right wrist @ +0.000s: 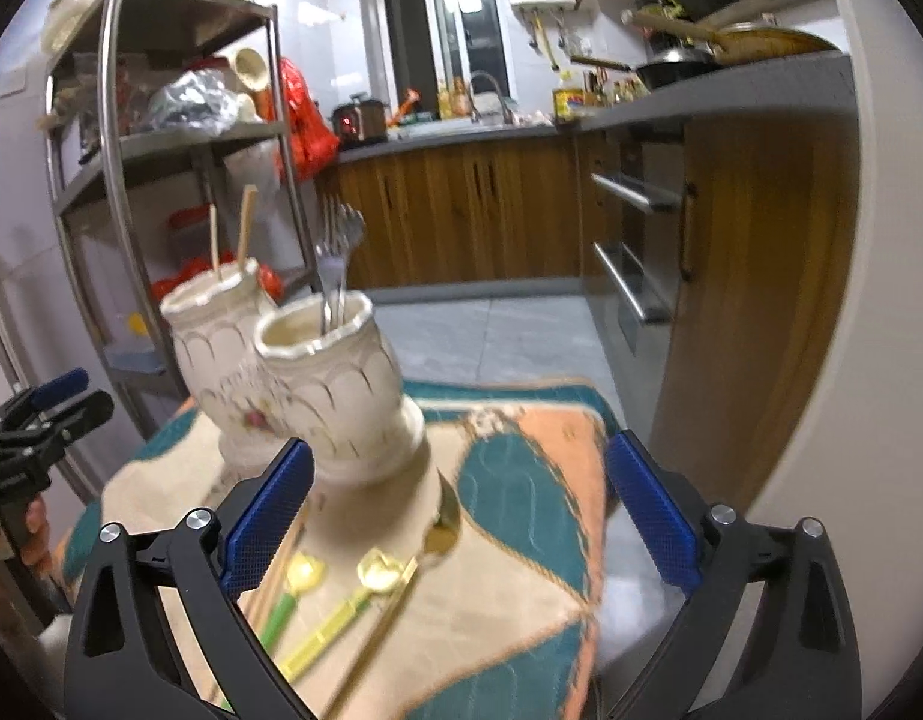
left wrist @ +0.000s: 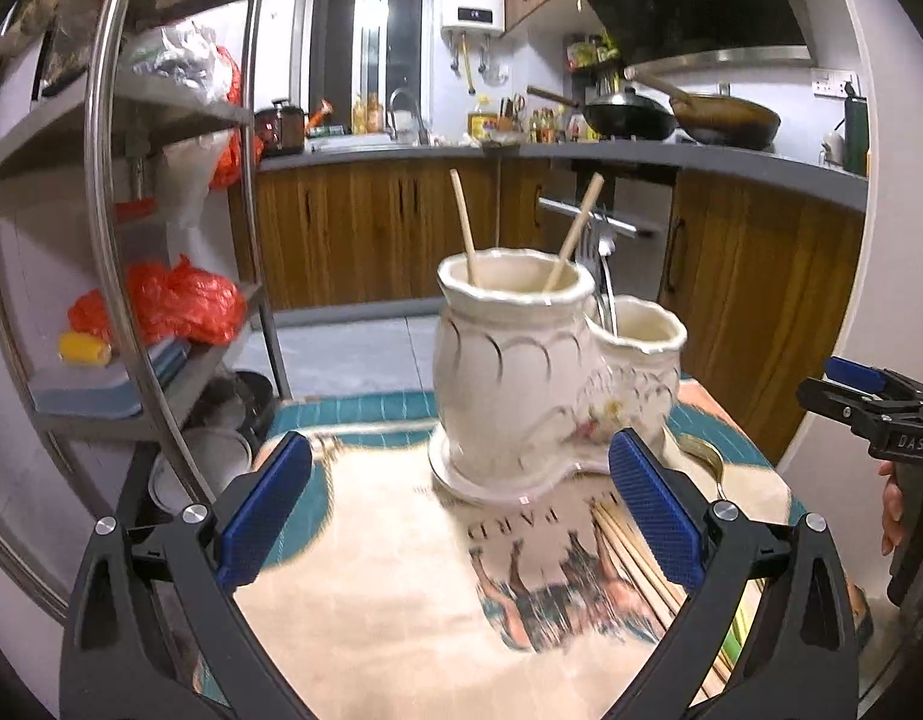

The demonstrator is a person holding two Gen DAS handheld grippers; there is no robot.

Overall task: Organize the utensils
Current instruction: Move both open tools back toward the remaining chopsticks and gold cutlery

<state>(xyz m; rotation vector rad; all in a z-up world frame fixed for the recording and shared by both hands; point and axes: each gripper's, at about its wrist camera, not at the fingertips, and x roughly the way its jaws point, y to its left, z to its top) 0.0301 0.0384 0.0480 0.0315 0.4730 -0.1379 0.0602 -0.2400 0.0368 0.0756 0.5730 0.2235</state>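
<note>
A cream ceramic double utensil holder (left wrist: 521,372) stands on a patterned cloth; it also shows in the right wrist view (right wrist: 317,384). Its taller pot holds two chopsticks (left wrist: 464,222), its lower pot holds forks (right wrist: 335,264). Loose chopsticks (left wrist: 635,564) lie on the cloth by my left gripper's right finger. Three gold spoons (right wrist: 383,570), two with green handles, lie before my right gripper. My left gripper (left wrist: 458,510) is open and empty, short of the holder. My right gripper (right wrist: 458,516) is open and empty above the spoons.
A steel shelf rack (left wrist: 119,240) with red bags stands at the left. Wooden kitchen cabinets (left wrist: 371,228) and a counter with woks lie behind. The cloth-covered table (right wrist: 521,480) ends close at the right, with tiled floor beyond.
</note>
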